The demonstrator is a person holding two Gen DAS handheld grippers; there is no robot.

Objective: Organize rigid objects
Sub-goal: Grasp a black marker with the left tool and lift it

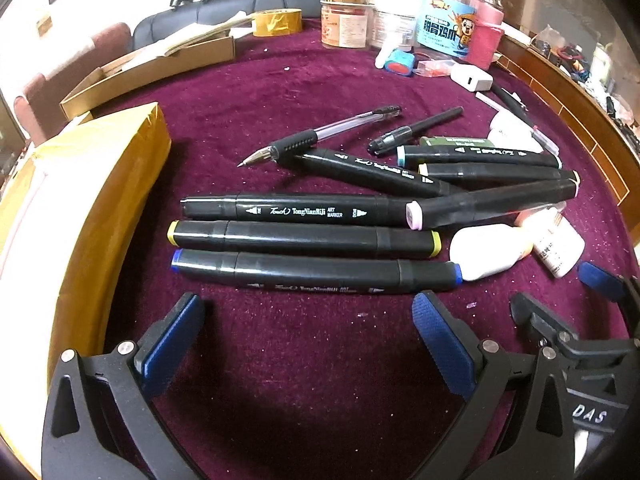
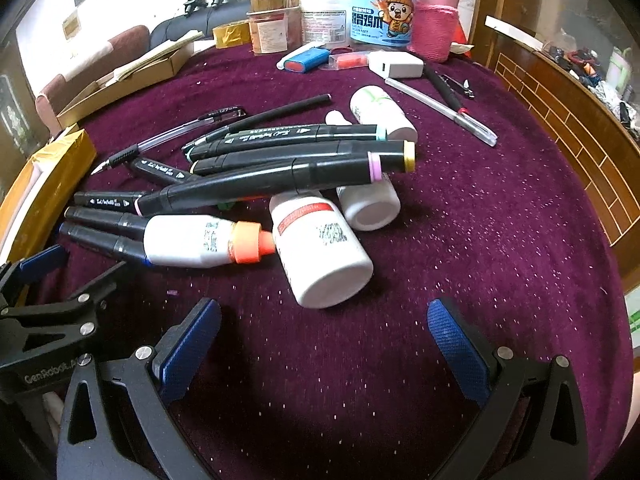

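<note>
Several black art markers lie on the purple cloth: a blue-capped marker (image 1: 316,274), a yellow-capped one (image 1: 304,238) and a printed one (image 1: 296,210) side by side, others piled behind. A clear pen (image 1: 320,136) lies beyond them. My left gripper (image 1: 308,314) stands open just in front of the blue-capped marker, holding nothing. In the right wrist view, white bottles lie among the markers: one with a red label (image 2: 324,248), one with an orange cap (image 2: 200,242), a small one (image 2: 370,204). My right gripper (image 2: 324,320) is open, just short of the red-label bottle.
A tape-wrapped parcel (image 1: 80,216) lies at the left, an open cardboard box (image 1: 152,68) behind it. Jars, a tape roll (image 1: 277,22) and a pink bottle (image 2: 434,20) crowd the far edge. A white pen (image 2: 444,112) and white charger (image 2: 396,64) lie at the right. A wooden edge (image 2: 560,112) borders the cloth.
</note>
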